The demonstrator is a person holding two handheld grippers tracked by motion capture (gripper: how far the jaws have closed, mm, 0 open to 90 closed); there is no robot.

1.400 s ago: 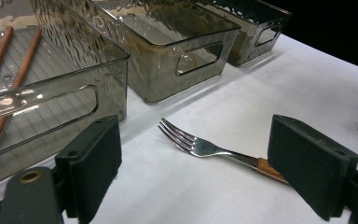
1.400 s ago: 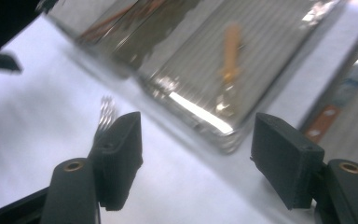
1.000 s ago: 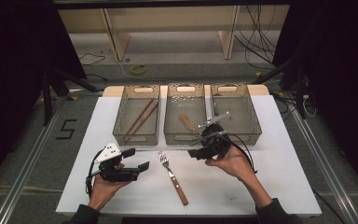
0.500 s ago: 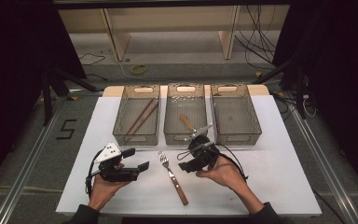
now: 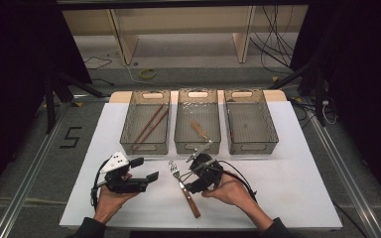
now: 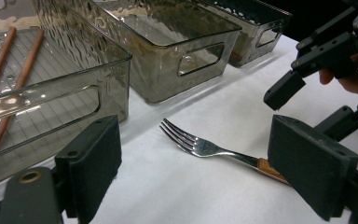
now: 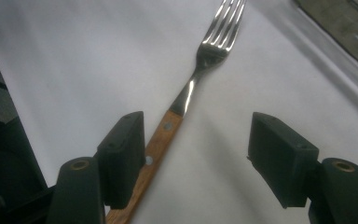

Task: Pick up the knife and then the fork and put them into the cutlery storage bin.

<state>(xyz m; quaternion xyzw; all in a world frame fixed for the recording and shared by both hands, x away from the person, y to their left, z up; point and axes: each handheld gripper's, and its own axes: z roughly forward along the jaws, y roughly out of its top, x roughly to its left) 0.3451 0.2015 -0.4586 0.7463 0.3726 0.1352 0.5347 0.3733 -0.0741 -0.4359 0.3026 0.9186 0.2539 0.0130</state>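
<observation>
A fork (image 5: 180, 182) with a wooden handle lies on the white mat (image 5: 287, 173), tines toward the bins. My right gripper (image 5: 189, 178) hangs low over its handle. In the right gripper view the fork (image 7: 186, 98) runs up between the jaws, its handle close by one pad (image 7: 121, 156); neither pad presses on it. Those jaws have just been closing a little and remain wide. My left gripper (image 5: 145, 168) rests open left of the fork, nothing between its jaws. The left gripper view shows the fork (image 6: 200, 147) lying ahead and one finger (image 6: 284, 89) of the right gripper beyond it.
Three smoky clear bins stand in a row behind the fork. The left bin (image 5: 129, 144) holds two brown chopsticks (image 5: 150, 124). The middle bin (image 5: 178, 144) holds a wooden-handled utensil (image 5: 198, 130). The right bin (image 5: 273, 134) stands beside it.
My right gripper has come left and down from near the middle bin to just over the fork's handle. The left gripper and the fork have stayed put.
</observation>
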